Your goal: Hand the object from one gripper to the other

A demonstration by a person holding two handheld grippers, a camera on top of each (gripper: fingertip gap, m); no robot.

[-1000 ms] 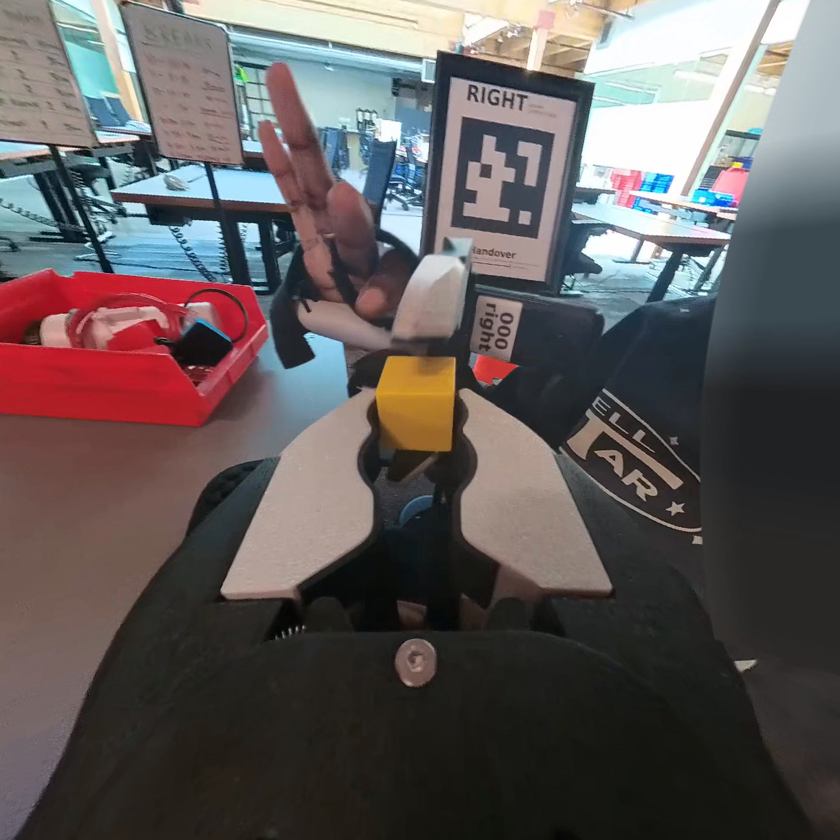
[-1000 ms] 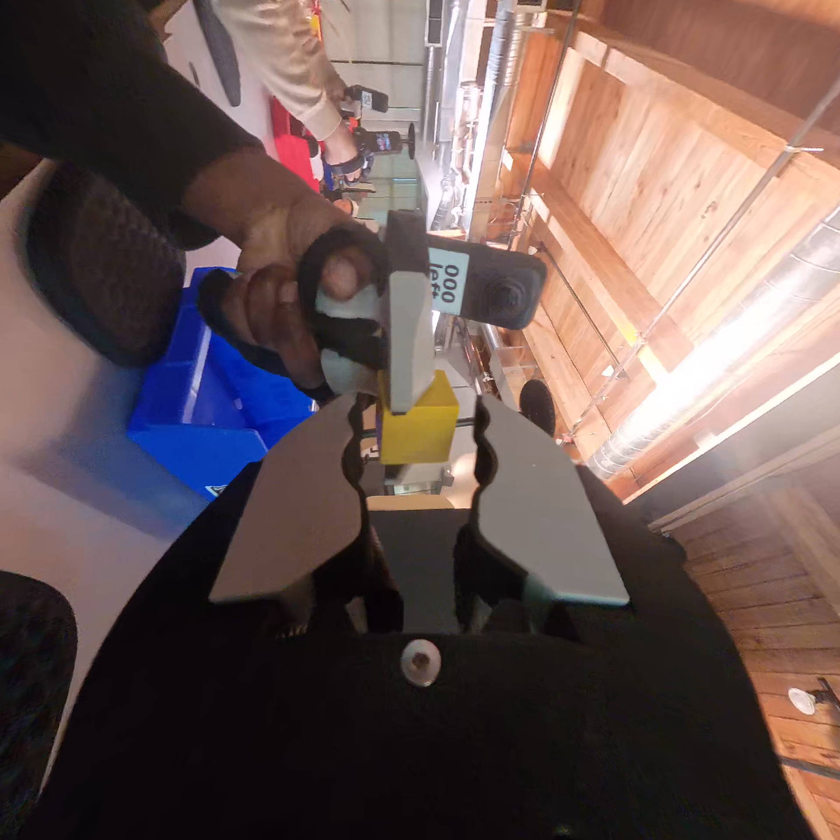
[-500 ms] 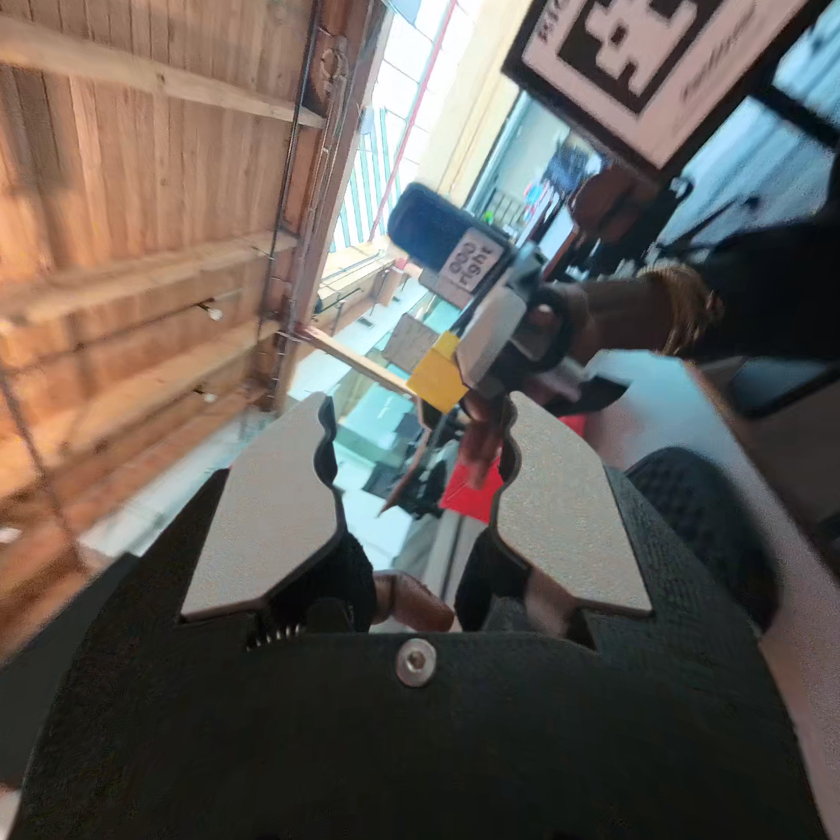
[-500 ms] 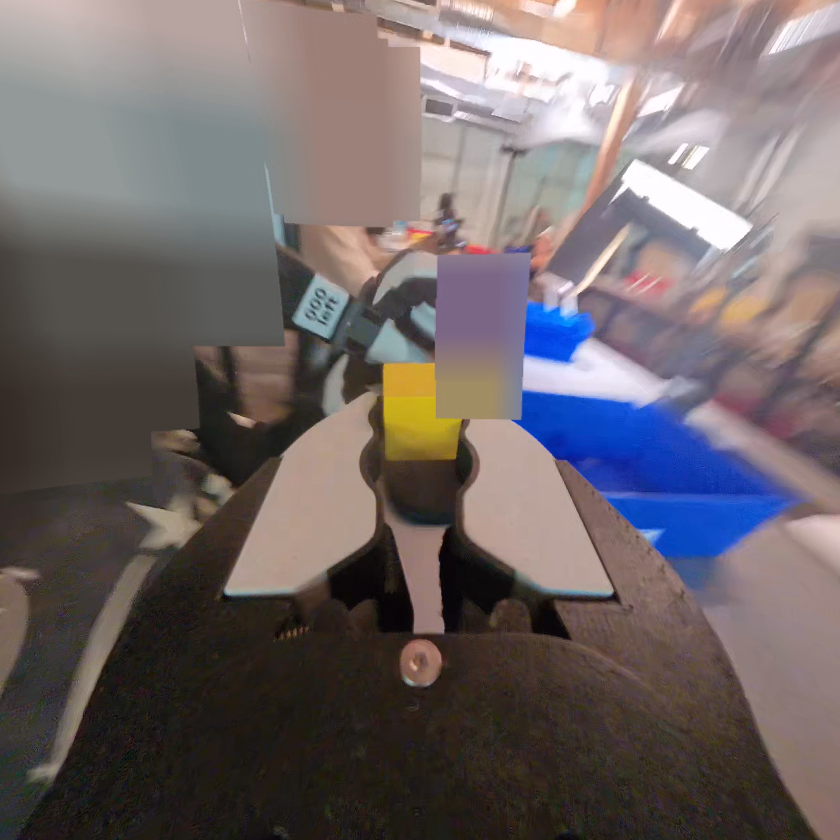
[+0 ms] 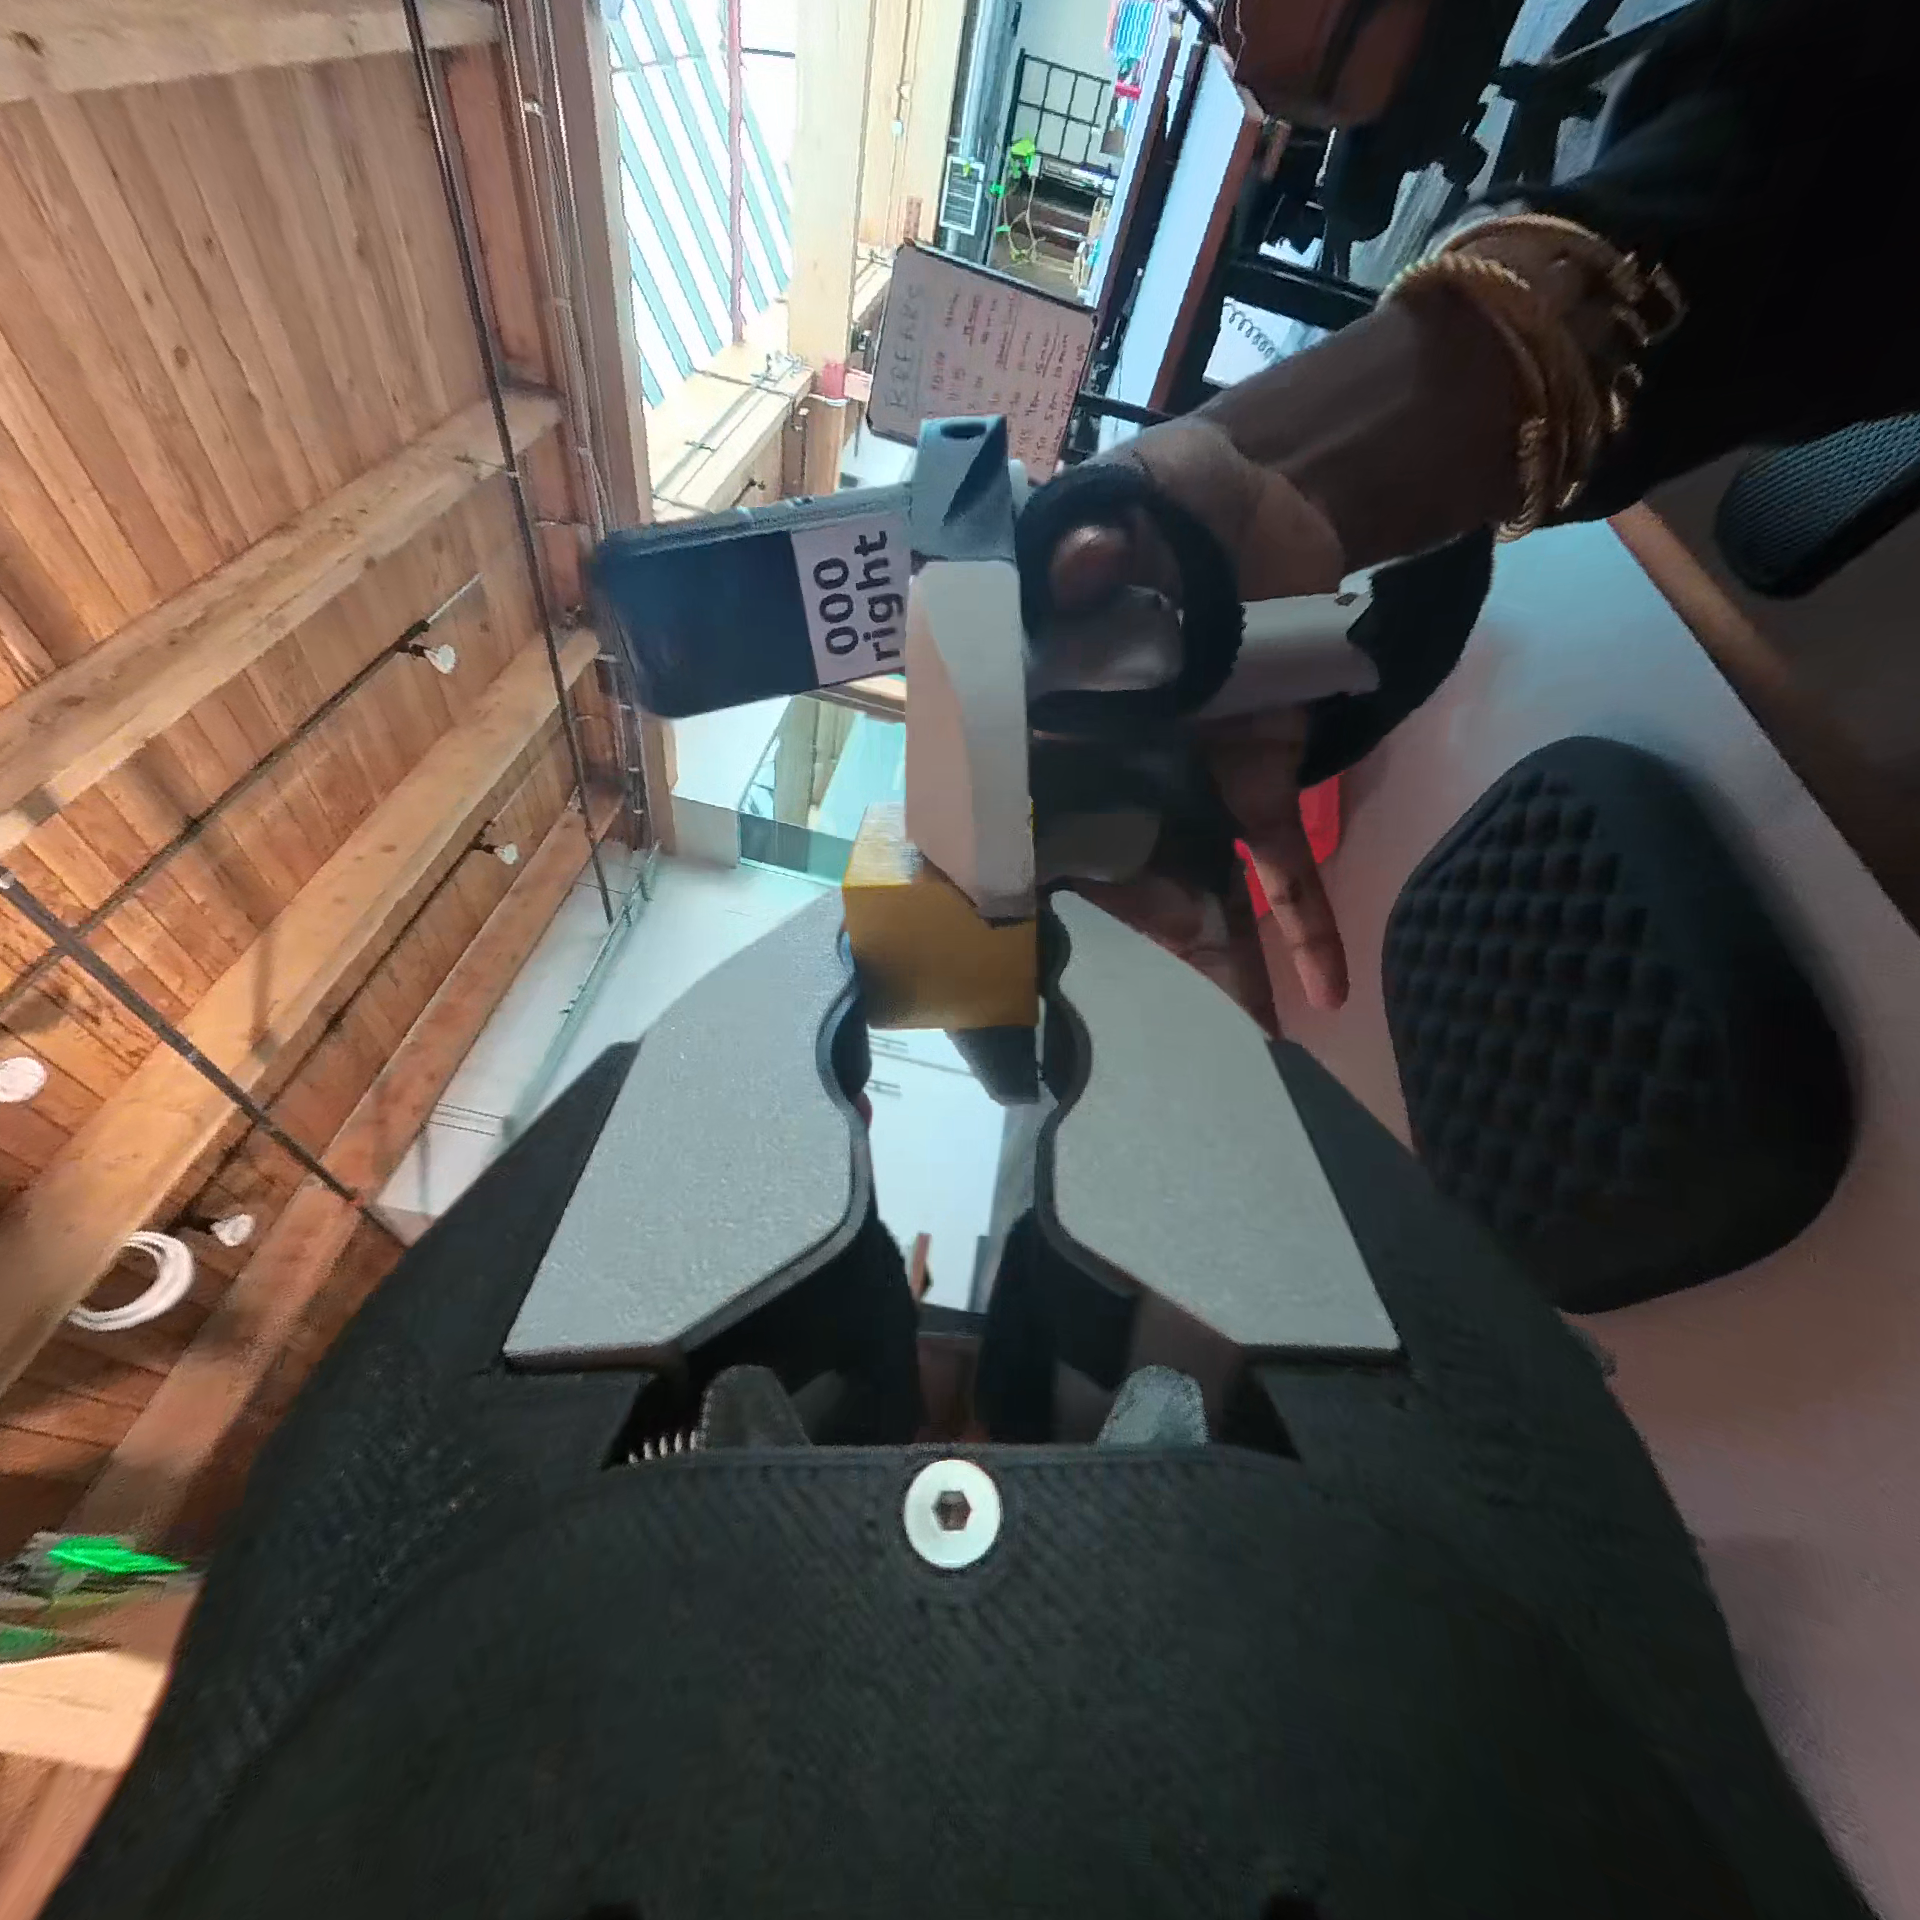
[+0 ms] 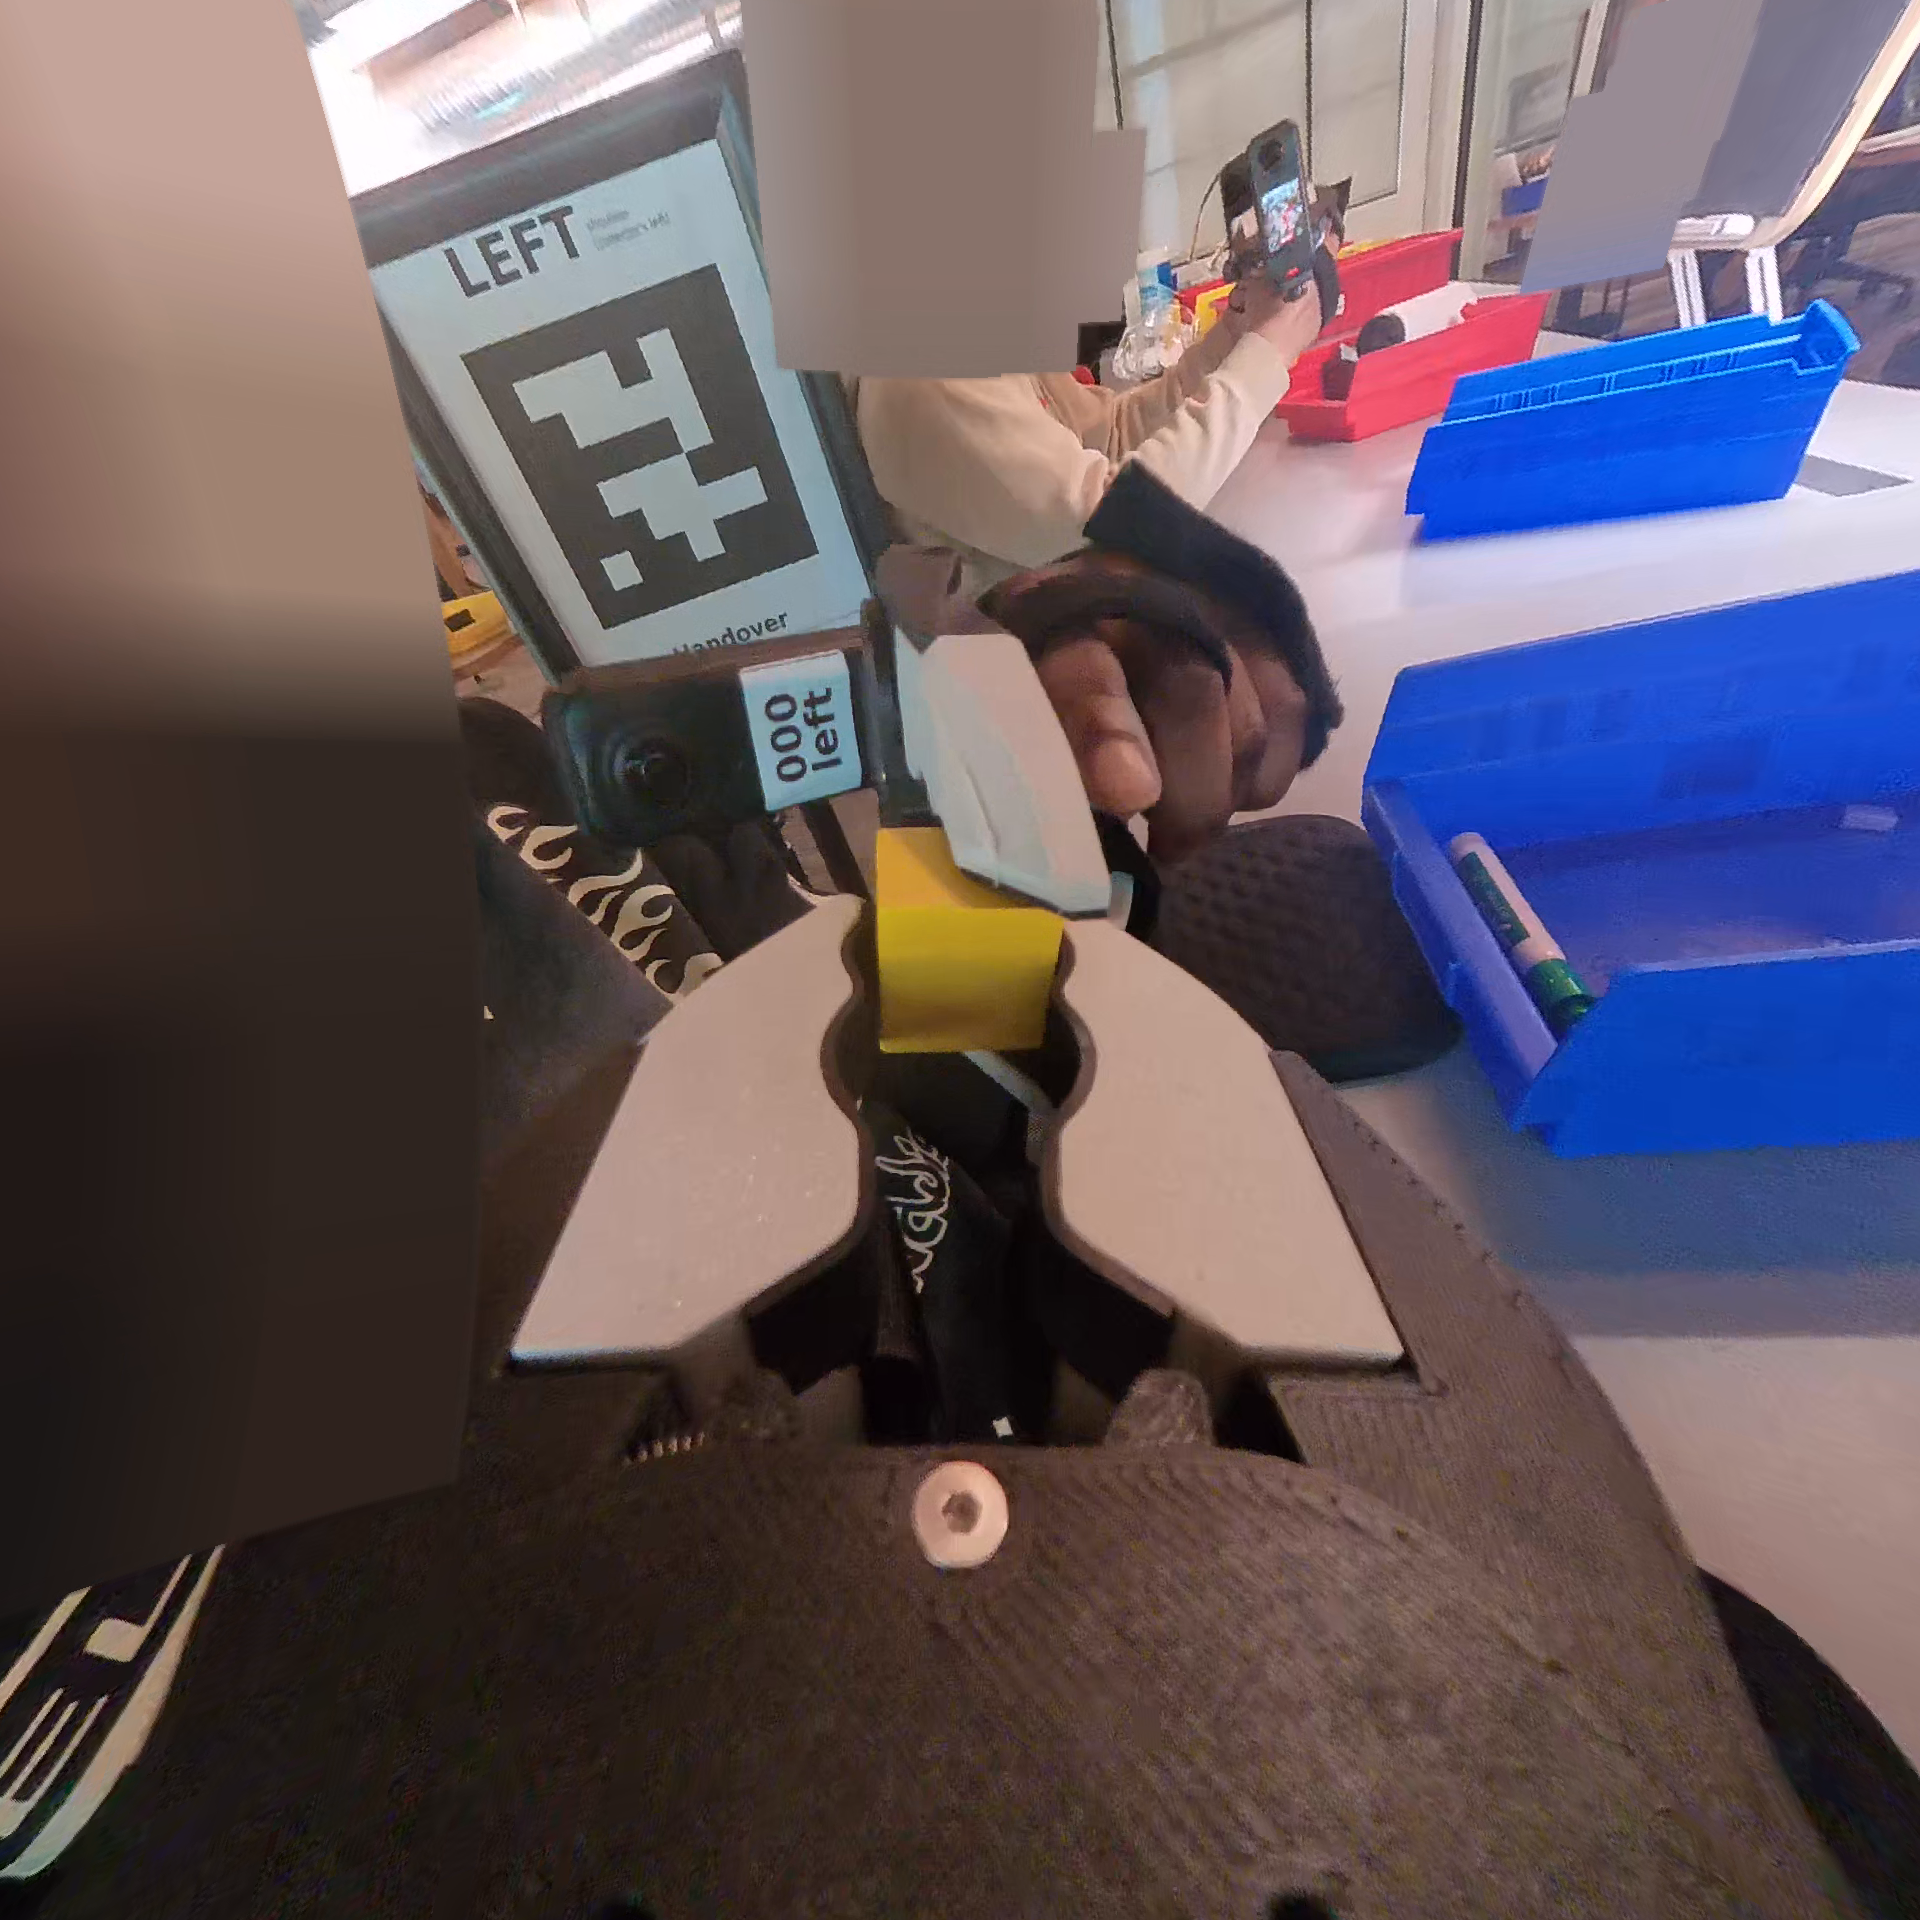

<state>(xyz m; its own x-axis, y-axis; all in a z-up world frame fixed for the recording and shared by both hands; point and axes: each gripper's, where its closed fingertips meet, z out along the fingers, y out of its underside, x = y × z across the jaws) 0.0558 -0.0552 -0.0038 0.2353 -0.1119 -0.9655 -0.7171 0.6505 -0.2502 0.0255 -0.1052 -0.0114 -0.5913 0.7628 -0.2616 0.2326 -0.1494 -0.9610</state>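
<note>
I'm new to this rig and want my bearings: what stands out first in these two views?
The yellow cube at the centre, with both tongs closed on it at once: the right tongs from the sides, the left tongs crosswise. Next, the blue bins at the right of the right wrist view, one holding a green marker.

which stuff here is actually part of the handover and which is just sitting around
Part of the job:
- yellow block
- left gripper
- right gripper

Just lying about:
- blue bin with a marker in it
- red bins
- black cushion
</note>
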